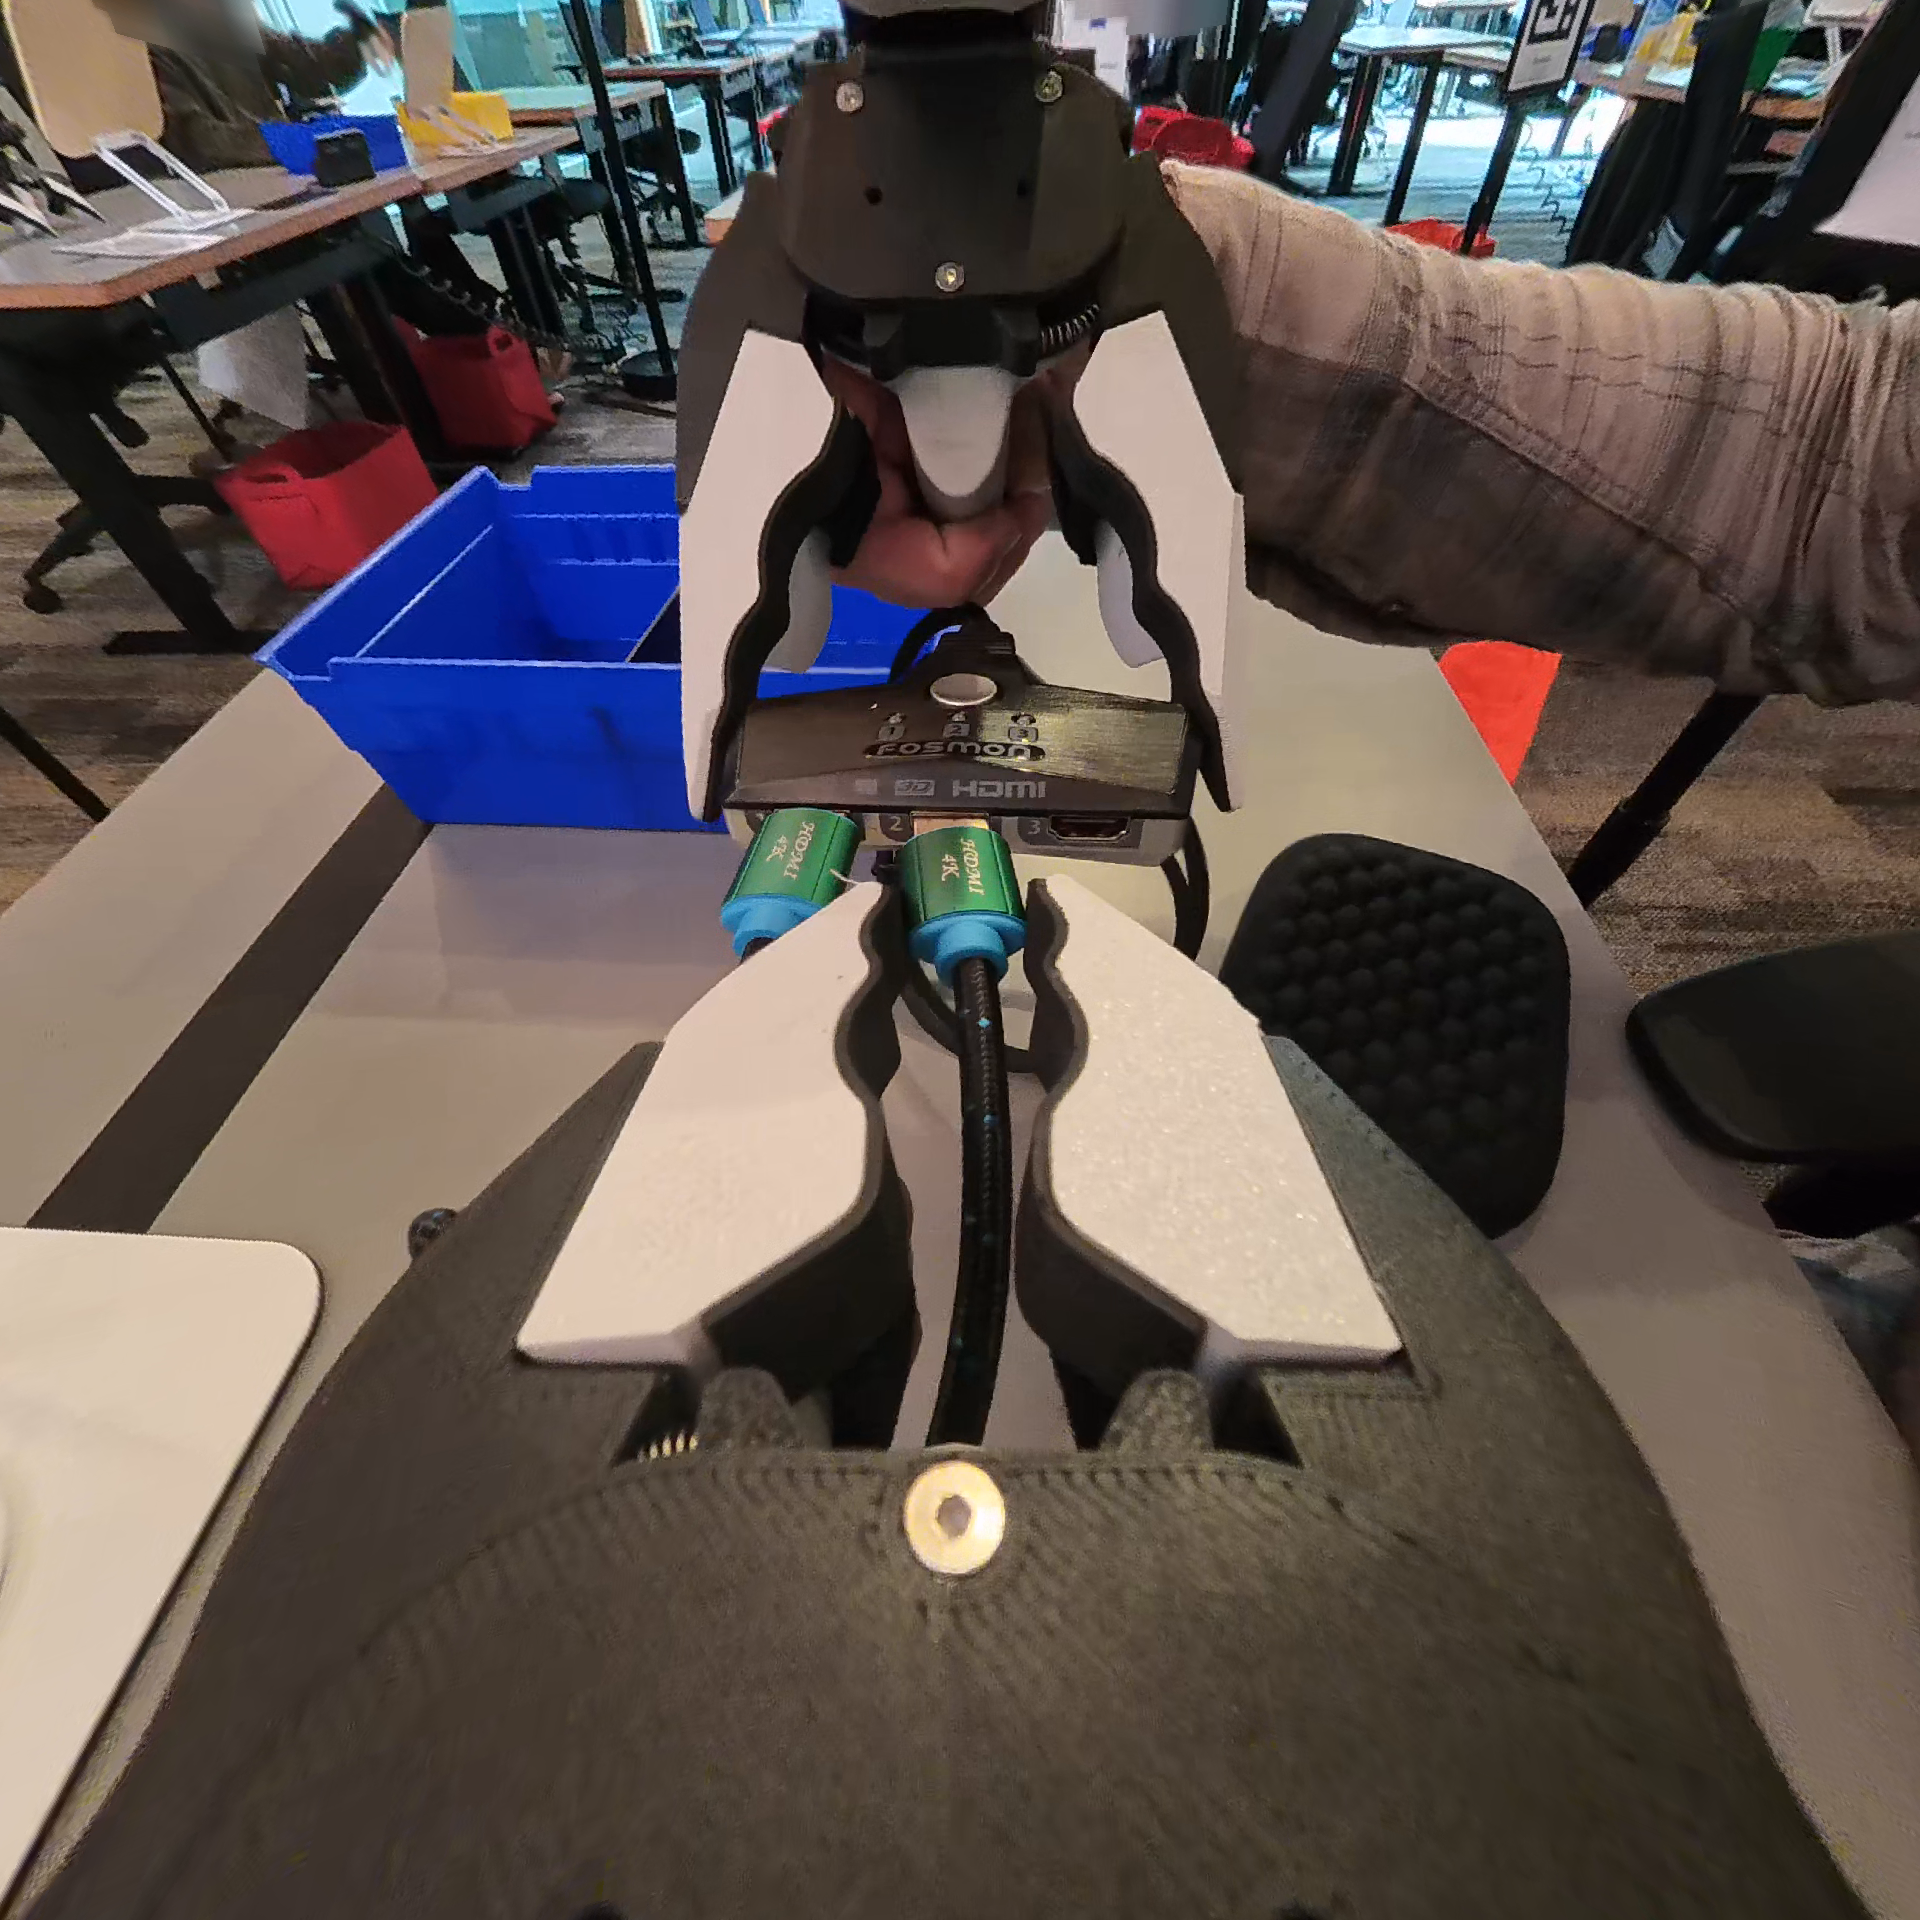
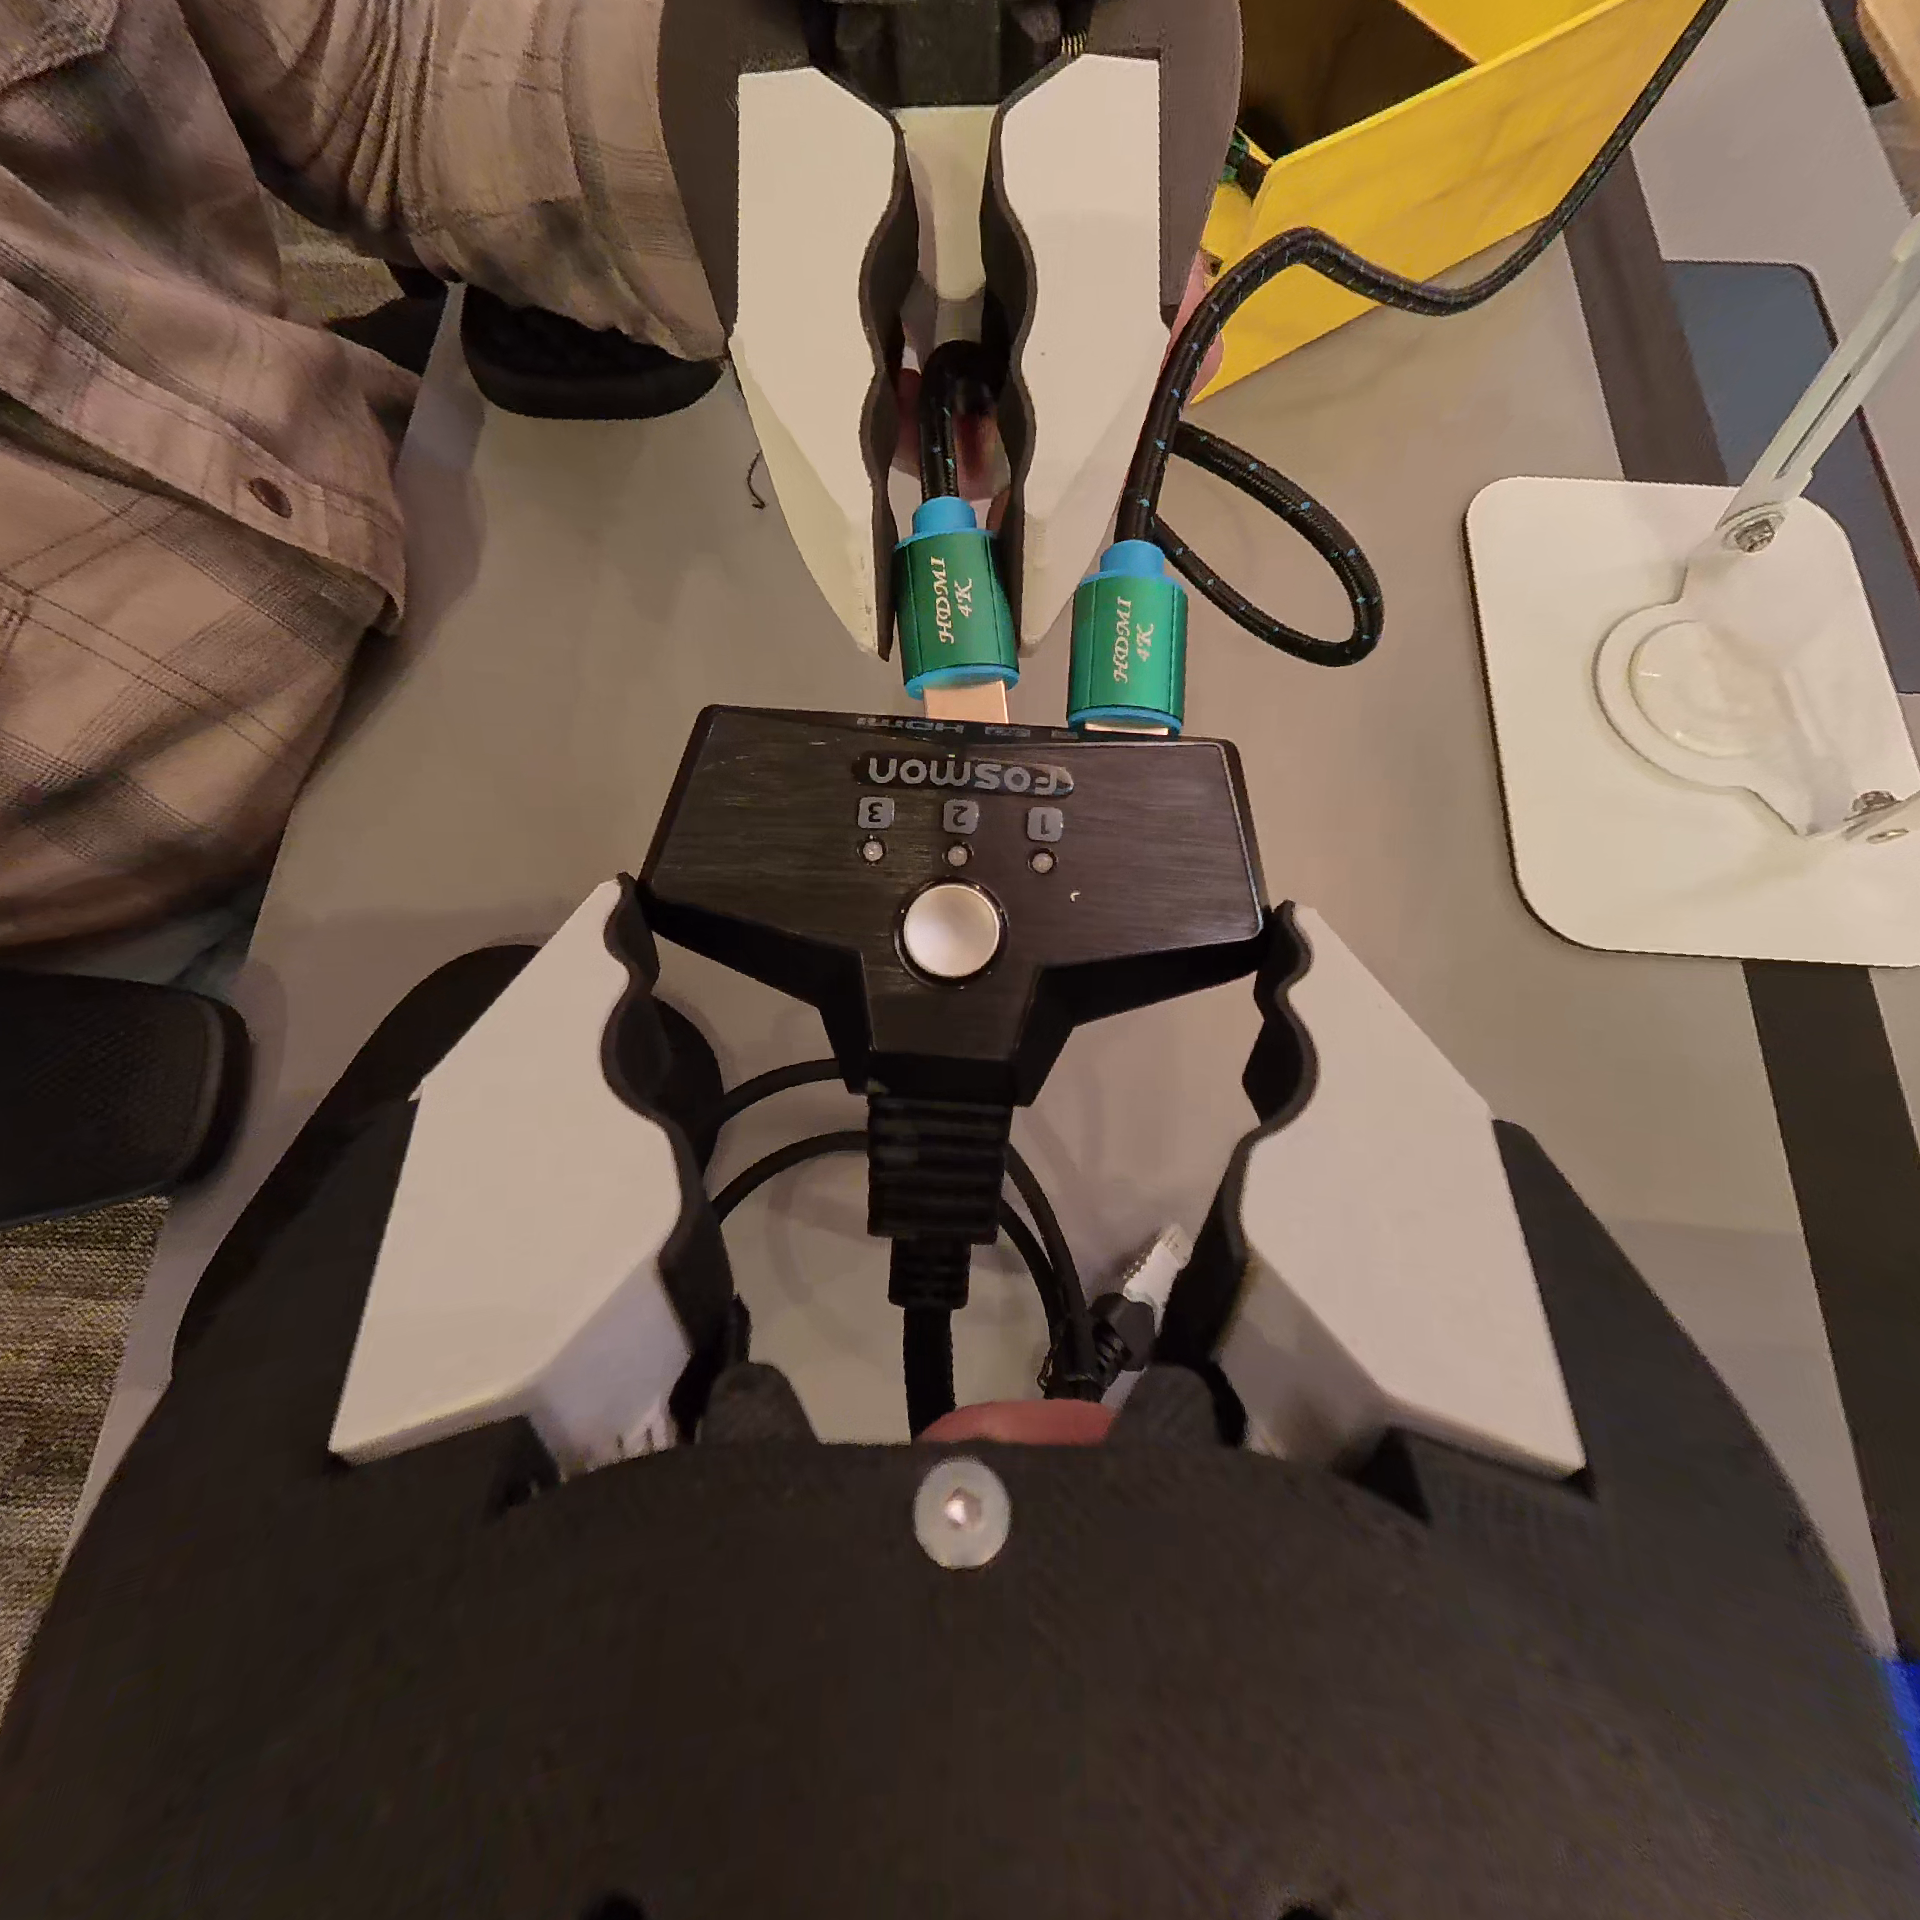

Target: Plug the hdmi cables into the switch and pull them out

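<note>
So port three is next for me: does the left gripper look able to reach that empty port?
Not yet, probably: the left gripper is shut on the middle plug, though the empty port is unobstructed.

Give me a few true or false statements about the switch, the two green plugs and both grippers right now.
1. The right gripper clamps the black switch by its sides. True.
2. The left gripper is around the middle plug. True.
3. Both green plugs are fully seated. False: the middle plug shows bare metal outside its port; the end plug sits deeper.
4. All three ports are filled. False: the third port is empty.
5. The bin behind the switch is red. False: it is blue.
</note>
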`<state>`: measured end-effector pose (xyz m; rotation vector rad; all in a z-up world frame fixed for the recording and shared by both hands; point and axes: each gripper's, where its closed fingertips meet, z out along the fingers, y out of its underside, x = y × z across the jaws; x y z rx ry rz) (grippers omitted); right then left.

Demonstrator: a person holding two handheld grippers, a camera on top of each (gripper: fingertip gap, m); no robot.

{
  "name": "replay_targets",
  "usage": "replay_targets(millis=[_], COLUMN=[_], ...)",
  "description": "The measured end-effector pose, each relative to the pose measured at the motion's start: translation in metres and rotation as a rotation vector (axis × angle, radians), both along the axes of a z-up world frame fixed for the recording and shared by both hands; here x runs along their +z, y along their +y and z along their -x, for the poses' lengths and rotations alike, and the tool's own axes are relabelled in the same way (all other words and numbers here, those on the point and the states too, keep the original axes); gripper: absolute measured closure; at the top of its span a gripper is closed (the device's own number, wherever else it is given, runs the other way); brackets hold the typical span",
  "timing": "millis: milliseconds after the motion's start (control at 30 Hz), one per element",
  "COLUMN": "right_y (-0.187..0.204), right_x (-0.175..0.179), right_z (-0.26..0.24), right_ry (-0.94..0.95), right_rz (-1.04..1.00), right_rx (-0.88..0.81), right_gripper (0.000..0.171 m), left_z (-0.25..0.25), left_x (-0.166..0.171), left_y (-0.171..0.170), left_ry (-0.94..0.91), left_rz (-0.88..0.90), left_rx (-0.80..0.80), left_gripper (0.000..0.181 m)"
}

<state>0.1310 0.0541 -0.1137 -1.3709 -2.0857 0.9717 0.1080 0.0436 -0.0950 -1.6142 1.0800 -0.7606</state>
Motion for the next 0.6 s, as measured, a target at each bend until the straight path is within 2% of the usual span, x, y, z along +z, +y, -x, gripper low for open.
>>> replay_targets(millis=[300,600], right_y=[0.003,0.002], right_x=[0.006,0.023], right_z=[0.003,0.005], right_ry=[0.023,0.133], right_rz=[-0.022,0.019], right_rx=[-0.015,-0.01], right_gripper=[0.058,0.058], left_z=[0.003,0.004], left_x=[0.007,0.029], left_y=[0.005,0.006], left_ry=[0.021,-0.013], left_rz=[-0.078,-0.174], left_rx=[0.054,0.131], left_gripper=[0.16,0.16])
